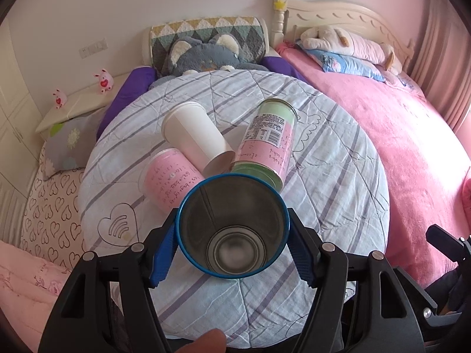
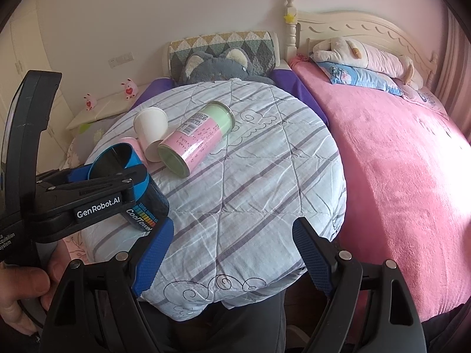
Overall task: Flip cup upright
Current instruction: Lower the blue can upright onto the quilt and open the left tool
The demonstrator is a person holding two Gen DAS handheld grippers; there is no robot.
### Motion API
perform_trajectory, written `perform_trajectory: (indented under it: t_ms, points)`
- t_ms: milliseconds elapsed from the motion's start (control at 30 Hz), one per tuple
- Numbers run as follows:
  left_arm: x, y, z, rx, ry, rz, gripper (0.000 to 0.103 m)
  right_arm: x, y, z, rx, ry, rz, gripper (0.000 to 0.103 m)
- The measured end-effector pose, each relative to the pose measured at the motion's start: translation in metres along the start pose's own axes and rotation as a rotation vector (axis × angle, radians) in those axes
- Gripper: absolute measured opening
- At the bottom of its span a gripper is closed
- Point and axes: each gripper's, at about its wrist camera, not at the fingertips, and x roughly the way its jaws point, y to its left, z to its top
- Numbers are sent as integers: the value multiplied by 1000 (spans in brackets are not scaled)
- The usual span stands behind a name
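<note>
quilt [image 1: 338, 182]; cup [image 1: 232, 226] in left gripper [image 1: 232, 253]

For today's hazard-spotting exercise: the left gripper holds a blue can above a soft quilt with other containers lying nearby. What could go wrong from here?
1. The blue can is held only near its rim by the left gripper; it may slip or tilt in the grip.
2. The quilt is soft and wrinkled, so a can set upright could topple.
3. The white paper cup, the pink cup and the green-and-pink can lie close, so lowering could knock them and send them rolling.
</note>
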Motion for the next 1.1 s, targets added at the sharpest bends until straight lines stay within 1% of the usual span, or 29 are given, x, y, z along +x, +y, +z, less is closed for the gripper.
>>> perform_trajectory:
  t_ms: [67, 133, 333, 500, 567, 667, 733, 833, 933, 1000, 1100]
  points:
    - [-2, 0, 2, 5, -9, 11, 79, 0, 0, 0, 0, 0, 0, 84]
    - [-4, 0, 4, 9, -20, 20, 83, 0, 0, 0, 0, 0, 0, 84]
    - [-4, 0, 6, 13, -28, 30, 91, 0, 0, 1, 1, -2, -2, 84]
    - [-8, 0, 5, 14, -34, 7, 98, -1, -1, 2, 4, -6, -3, 84]
    - [-14, 2, 6, 12, -49, 2, 103, -3, 0, 1, 4, -12, -3, 84]
    - [-24, 8, 7, 0, -76, -18, 103, -6, 2, 2, 0, -22, -2, 84]
    - [-36, 16, 8, -19, -111, -27, 103, -9, 4, 2, -5, -32, -2, 84]
    - [-56, 26, 4, -31, -175, -12, 103, -12, 8, 2, -15, -44, 4, 84]
    - [-78, 34, -8, -25, -238, 40, 103, -16, 15, 1, -29, -62, 15, 84]
    - [-89, 37, -18, -16, -263, 80, 103, -19, 20, 1, -40, -74, 24, 84]
    - [-101, 40, -33, -17, -279, 116, 103, -23, 30, -1, -58, -93, 35, 84]
